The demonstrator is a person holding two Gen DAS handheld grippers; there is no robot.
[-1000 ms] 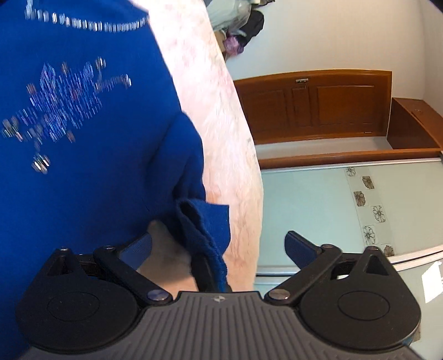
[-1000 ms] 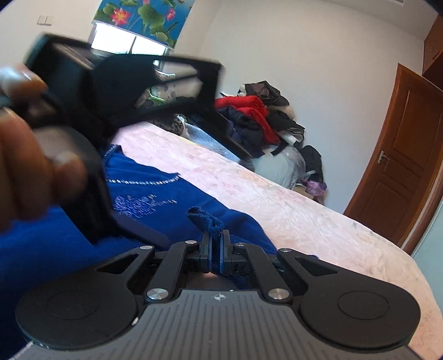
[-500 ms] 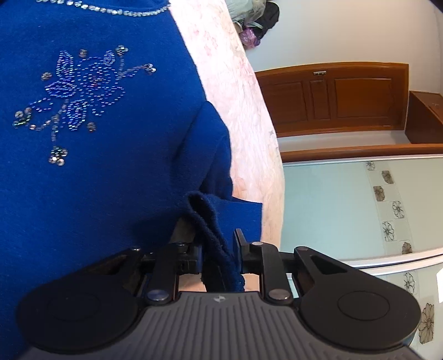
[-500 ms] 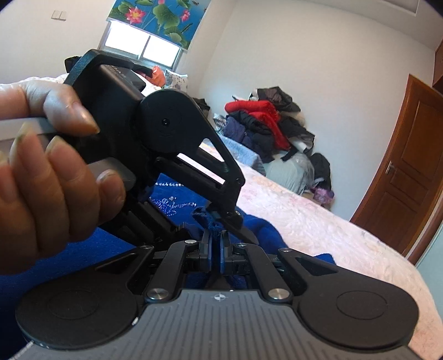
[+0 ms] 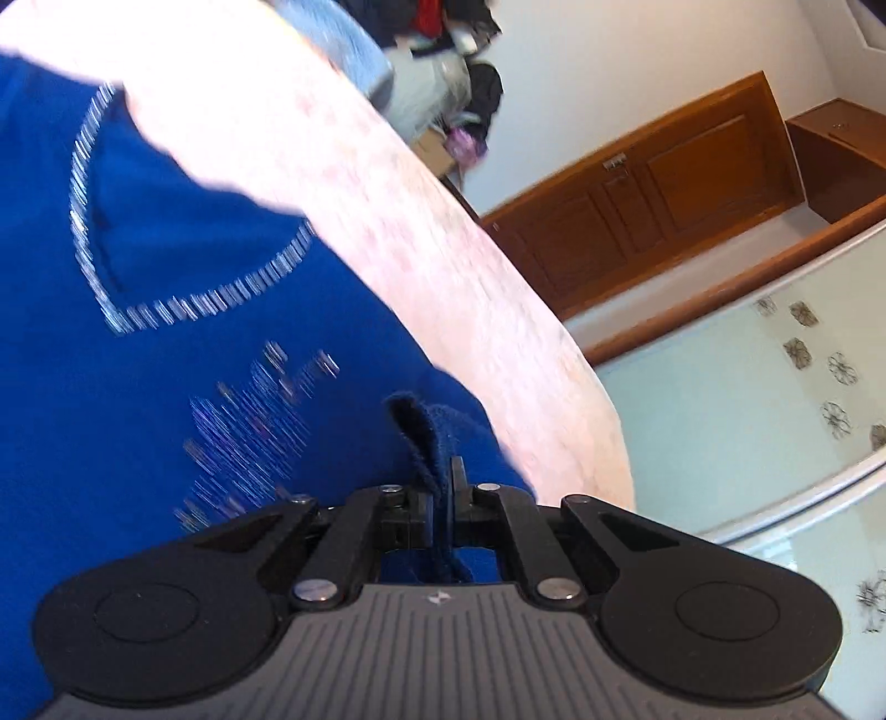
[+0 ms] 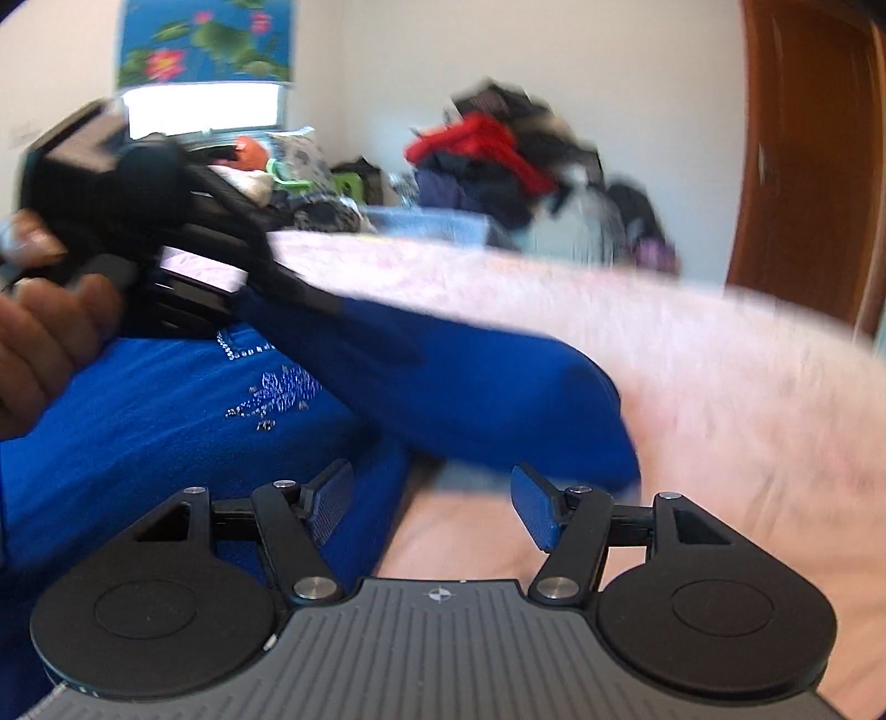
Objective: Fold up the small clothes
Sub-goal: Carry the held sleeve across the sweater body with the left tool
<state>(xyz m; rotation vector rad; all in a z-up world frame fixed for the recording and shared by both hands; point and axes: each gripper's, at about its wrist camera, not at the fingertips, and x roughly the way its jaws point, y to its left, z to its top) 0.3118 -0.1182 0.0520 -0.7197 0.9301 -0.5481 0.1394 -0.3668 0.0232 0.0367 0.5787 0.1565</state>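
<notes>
Blue top (image 5: 166, 387) in left tool (image 5: 440, 493) (right (image 6: 432, 507) agape)

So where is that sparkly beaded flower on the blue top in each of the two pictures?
Left wrist view: the beaded flower sits lower left of centre, blurred, just above the left gripper, which is shut on the blue top.
Right wrist view: it sits left of centre, above the open right gripper.
Shared landmark: the clothes pile by the wall.
</notes>
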